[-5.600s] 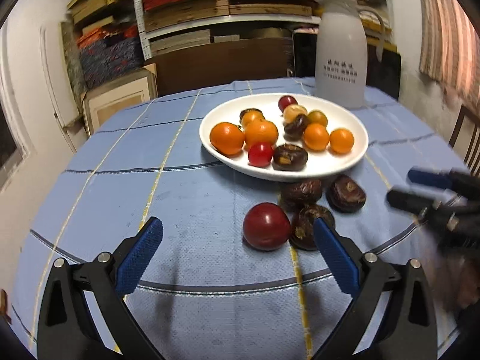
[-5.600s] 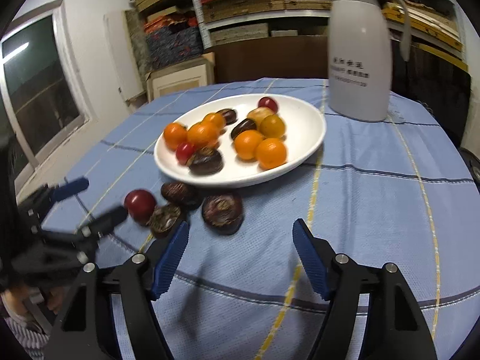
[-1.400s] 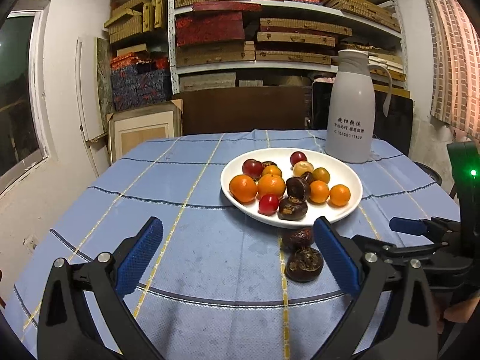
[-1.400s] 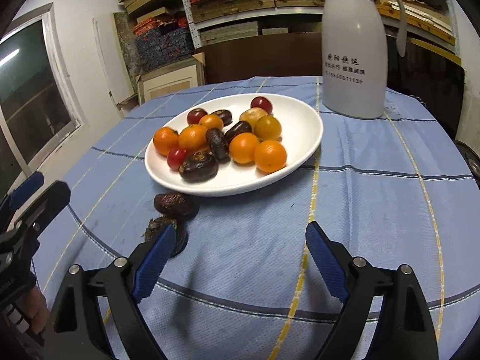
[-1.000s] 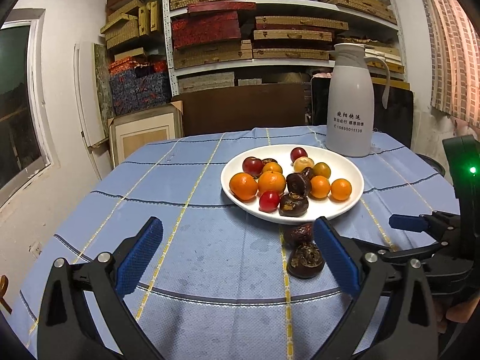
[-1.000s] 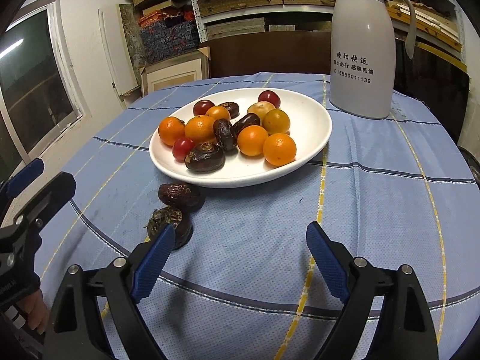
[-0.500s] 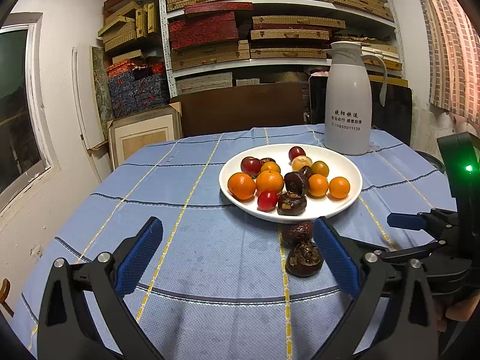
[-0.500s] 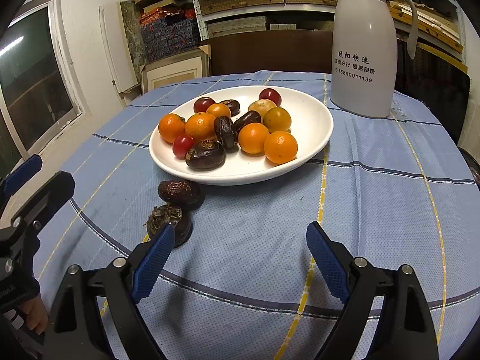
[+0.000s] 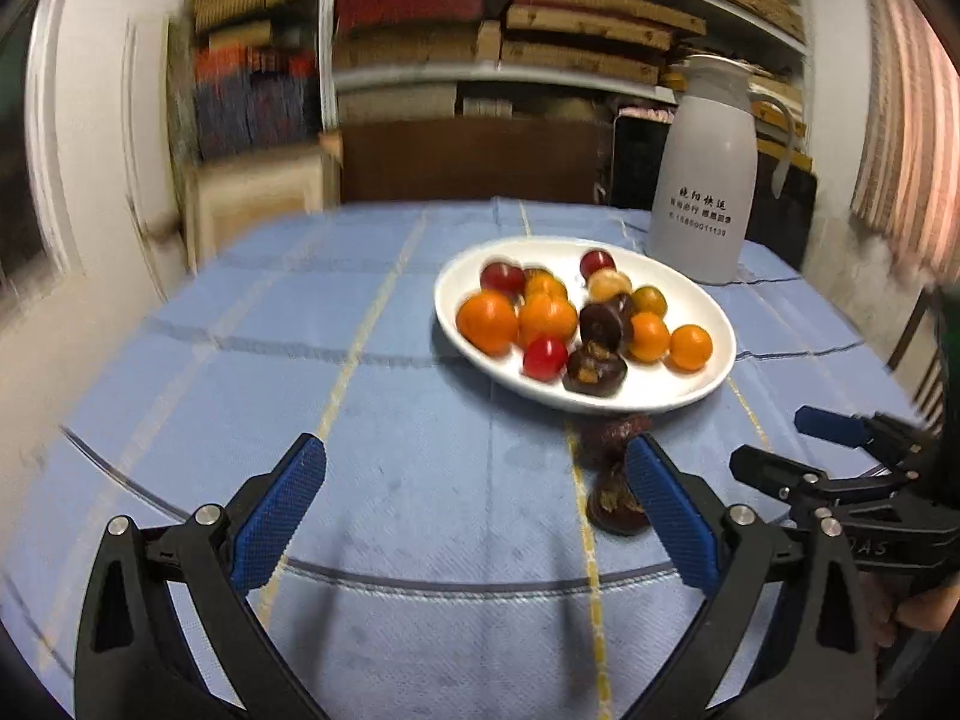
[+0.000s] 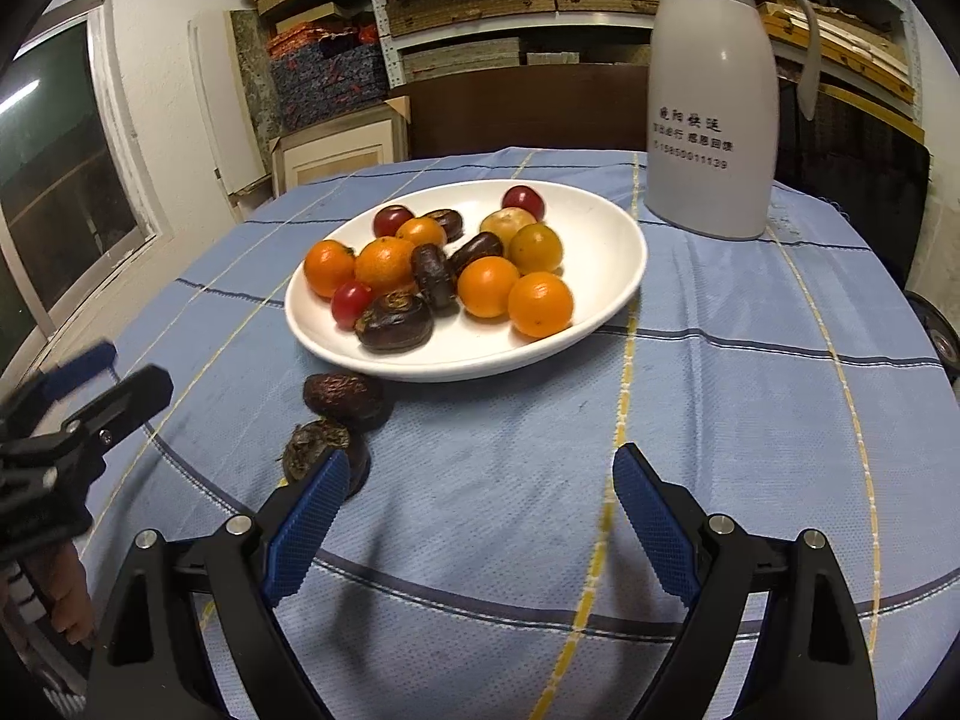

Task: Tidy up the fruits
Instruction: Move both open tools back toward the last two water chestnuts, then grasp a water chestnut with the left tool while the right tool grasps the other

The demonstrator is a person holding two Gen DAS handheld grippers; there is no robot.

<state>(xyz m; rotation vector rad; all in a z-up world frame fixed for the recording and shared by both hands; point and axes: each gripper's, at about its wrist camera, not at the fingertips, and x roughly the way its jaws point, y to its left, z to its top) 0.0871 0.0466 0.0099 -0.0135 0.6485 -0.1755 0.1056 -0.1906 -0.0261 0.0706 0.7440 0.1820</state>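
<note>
While wrinkled dark fruits (image 10: 343, 393) rest on woven cloth (image 10: 720, 396), smooth oranges (image 10: 540, 304) fill the round plate (image 10: 606, 240).

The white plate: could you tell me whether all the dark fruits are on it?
No, two dark fruits lie on the tablecloth beside the white plate.

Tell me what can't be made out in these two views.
- Left view: shelves motion-blurred, contents unreadable.
- Left view: near dark fruit partly behind the left claw finger.
- Right view: same fruit partly behind the right claw finger.
- Both views: jug lettering too small.
</note>
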